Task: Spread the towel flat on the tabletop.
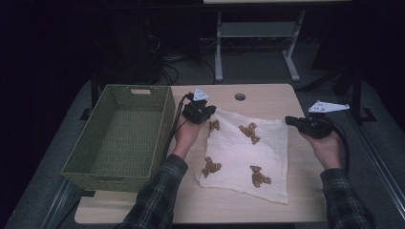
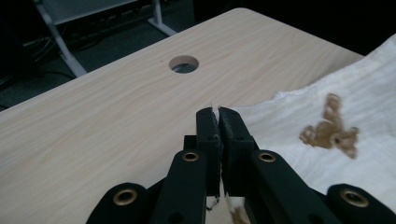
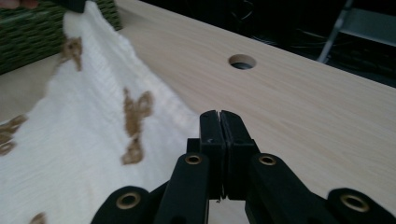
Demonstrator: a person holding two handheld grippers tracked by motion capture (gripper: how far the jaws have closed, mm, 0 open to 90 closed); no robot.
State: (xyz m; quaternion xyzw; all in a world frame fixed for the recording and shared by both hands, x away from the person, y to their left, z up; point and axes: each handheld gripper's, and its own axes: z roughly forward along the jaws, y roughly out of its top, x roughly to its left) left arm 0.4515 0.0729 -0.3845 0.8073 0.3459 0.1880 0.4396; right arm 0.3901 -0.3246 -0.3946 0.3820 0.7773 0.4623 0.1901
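I am seeing no brand, label or writing anywhere. One white cloth (image 1: 246, 155) is lying on the bench (image 1: 267, 98), carrying four brown bear prints; one green woven basket (image 1: 122, 136) is sitting just left of it. My left hand-held gripper (image 1: 203, 116) is pinching the cloth's far left corner. My right hand-held gripper (image 1: 291, 120) is sitting closed at the far right corner, probably gripping it; the view is dim.

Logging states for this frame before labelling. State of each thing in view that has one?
left tool: shut on cloth, pinching its far left corner
right tool: shut on cloth, at its far right corner
cloth: spread on the table, far edge lifted slightly
basket: upright, empty, at the table's left
table: cable hole open
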